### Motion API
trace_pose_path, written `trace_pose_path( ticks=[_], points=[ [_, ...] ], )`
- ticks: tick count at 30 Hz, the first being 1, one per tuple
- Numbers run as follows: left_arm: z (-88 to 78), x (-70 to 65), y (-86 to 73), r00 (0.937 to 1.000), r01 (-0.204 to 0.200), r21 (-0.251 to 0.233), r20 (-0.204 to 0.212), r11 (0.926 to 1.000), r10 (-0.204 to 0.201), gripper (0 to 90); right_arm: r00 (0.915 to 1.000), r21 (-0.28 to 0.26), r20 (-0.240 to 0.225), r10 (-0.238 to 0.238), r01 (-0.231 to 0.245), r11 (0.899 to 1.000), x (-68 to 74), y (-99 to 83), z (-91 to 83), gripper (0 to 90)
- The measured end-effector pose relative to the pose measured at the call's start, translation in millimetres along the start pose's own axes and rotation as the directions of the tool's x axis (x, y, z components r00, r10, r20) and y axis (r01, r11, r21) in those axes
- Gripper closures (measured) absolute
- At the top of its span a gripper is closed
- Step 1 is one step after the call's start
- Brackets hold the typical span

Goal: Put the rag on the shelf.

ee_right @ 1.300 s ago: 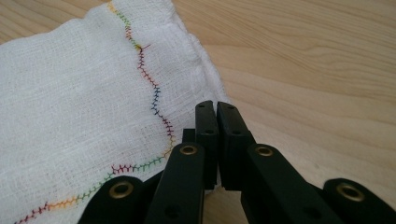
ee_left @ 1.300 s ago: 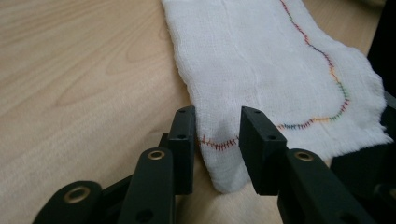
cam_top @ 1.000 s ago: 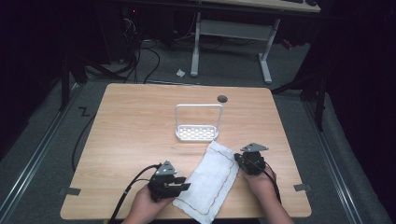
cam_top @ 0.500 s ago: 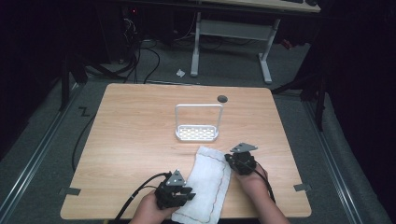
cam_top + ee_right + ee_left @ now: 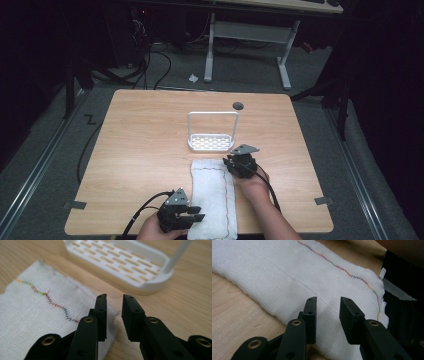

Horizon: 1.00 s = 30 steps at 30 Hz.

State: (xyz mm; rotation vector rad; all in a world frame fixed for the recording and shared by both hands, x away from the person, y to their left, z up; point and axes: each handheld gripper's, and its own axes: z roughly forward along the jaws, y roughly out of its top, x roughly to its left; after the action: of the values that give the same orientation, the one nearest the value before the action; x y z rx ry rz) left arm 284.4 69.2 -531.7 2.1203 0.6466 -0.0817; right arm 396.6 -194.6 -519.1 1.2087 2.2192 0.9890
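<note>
Cloth: the white cloth [image 5: 214, 197] lies folded into a long strip on the table [image 5: 140, 145], running from the near edge toward 12 o'clock – a coloured zigzag seam follows its right border.
Left gripper: your left gripper [image 5: 192, 218] sits at the strip's near left corner, about 7 o'clock from the cloth's middle, pointing toward 3 o'clock.
Left jaws: they have just been opening and stand partly apart over the cloth; in the left gripper view [image 5: 327, 312] the weave shows between the pads, which press on nothing.
Right gripper: your right gripper [image 5: 231, 163] is at the strip's far right corner, about 1 o'clock from its middle.
Right jaws: they have just been opening too – a narrow gap, with the cloth's frayed corner [image 5: 37, 312] under the left pad and bare wood in the gap [image 5: 114, 316]; nothing is held.
Rack: the white slotted rack [image 5: 212, 142] with its wire hoop stands just past the cloth at 12 o'clock, apart from it.
</note>
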Motion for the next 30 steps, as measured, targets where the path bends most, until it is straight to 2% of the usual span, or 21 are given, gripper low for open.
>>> trace_pose_path(
  ticks=[4, 7, 11, 12, 14, 16, 17, 18, 19, 20, 21, 22, 23, 24, 25, 26, 27, 30],
  points=[
    [-6.3, 8.1, 1.1, 0.9994, 0.025, -0.042, -0.022, 0.9988, -0.026, 64.7, 0.9998, -0.030, 0.017, 0.004, -0.003, 1.000, -11.2, -9.9, -25.3, 67.3],
    [-10.6, 16.9, 2.3, 0.9973, 0.051, -0.072, -0.050, 0.9961, -0.055, 62.6, 1.0000, -0.013, 0.008, 0.006, -0.006, 1.000, -13.9, -25.5, -37.5, 63.5],
    [-15.0, 29.3, 5.7, 0.9904, 0.076, -0.121, -0.106, 0.9897, -0.089, 60.0, 0.9984, -0.033, -0.023, 0.052, -0.053, 0.998, -14.4, -43.2, -47.0, 59.8],
    [-15.6, 33.2, 7.0, 0.9877, 0.087, -0.137, -0.118, 0.9868, -0.103, 59.0, 0.9987, -0.038, -0.018, 0.048, -0.048, 0.998, -13.3, -44.2, -48.6, 59.8],
    [-16.5, 41.5, 9.9, 0.9809, 0.098, -0.163, -0.151, 0.9818, -0.123, 57.0, 0.9996, -0.051, -0.010, 0.025, -0.026, 0.998, -9.2, -44.2, -52.5, 61.5],
    [-15.6, 49.4, 13.3, 0.9711, 0.101, -0.172, -0.197, 0.9800, -0.135, 56.7, 1.0000, -0.069, -0.009, -0.001, 0.000, 0.998, -5.3, -43.3, -55.4, 61.5],
    [-15.6, 49.4, 13.3, 0.9711, 0.101, -0.172, -0.197, 0.9800, -0.135, 56.3, 0.9999, -0.078, -0.011, -0.008, 0.007, 0.997, -3.8, -42.8, -56.1, 61.4],
    [-13.2, 56.4, 17.3, 0.9616, 0.096, -0.179, -0.238, 0.9792, -0.138, 56.0, 0.9998, -0.082, -0.007, -0.019, 0.018, 0.996, -2.3, -42.4, -56.4, 61.1],
    [-11.4, 59.2, 19.8, 0.9560, 0.084, -0.182, -0.263, 0.9797, -0.131, 55.3, 0.9993, -0.087, -0.005, -0.038, 0.037, 0.995, -1.2, -42.3, -56.5, 58.9],
    [-11.4, 59.2, 19.8, 0.9560, 0.084, -0.182, -0.263, 0.9797, -0.131, 54.6, 0.9993, -0.087, -0.005, -0.038, 0.037, 0.995, -1.2, -42.3, -56.5, 58.9],
    [-8.6, 64.7, 25.5, 0.9438, 0.061, -0.187, -0.309, 0.9805, -0.117, 53.6, 0.9989, -0.094, -0.015, -0.045, 0.044, 0.995, -0.4, -42.4, -56.1, 56.6],
    [-6.6, 67.3, 28.7, 0.9405, 0.052, -0.194, -0.320, 0.9797, -0.113, 52.5, 0.9992, -0.097, -0.020, -0.035, 0.033, 0.995, -1.0, -42.5, -55.9, 56.7],
    [-6.6, 67.3, 28.7, 0.9405, 0.052, -0.194, -0.320, 0.9797, -0.113, 51.7, 0.9992, -0.097, -0.020, -0.035, 0.033, 0.995, -1.0, -42.5, -55.9, 56.7],
    [-4.1, 70.5, 32.8, 0.9358, 0.042, -0.196, -0.336, 0.9797, -0.107, 51.7, 0.9991, -0.098, -0.035, -0.026, 0.023, 0.995, -2.1, -42.7, -55.4, 56.8],
    [0.4, 74.8, 38.5, 0.9256, 0.026, -0.189, -0.366, 0.9817, -0.095, 49.0, 0.9985, -0.096, -0.055, -0.005, 0.000, 0.995, -3.9, -43.0, -54.5, 54.1],
    [0.4, 74.8, 38.5, 0.9256, 0.026, -0.189, -0.366, 0.9817, -0.095, 48.2, 0.9982, -0.105, -0.059, 0.003, -0.009, 0.994, -4.9, -43.6, -54.5, 53.8],
    [5.5, 80.1, 43.5, 0.9171, 0.016, -0.181, -0.389, 0.9833, -0.087, 47.5, 0.9976, -0.110, -0.067, 0.017, -0.024, 0.994, -5.7, -44.1, -54.7, 53.4],
    [11.9, 87.8, 50.1, 0.9148, 0.032, -0.174, -0.392, 0.9841, -0.099, 46.3, 0.9976, -0.118, -0.064, 0.025, -0.033, 0.992, -8.7, -45.1, -54.5, 50.5]
  ],
)
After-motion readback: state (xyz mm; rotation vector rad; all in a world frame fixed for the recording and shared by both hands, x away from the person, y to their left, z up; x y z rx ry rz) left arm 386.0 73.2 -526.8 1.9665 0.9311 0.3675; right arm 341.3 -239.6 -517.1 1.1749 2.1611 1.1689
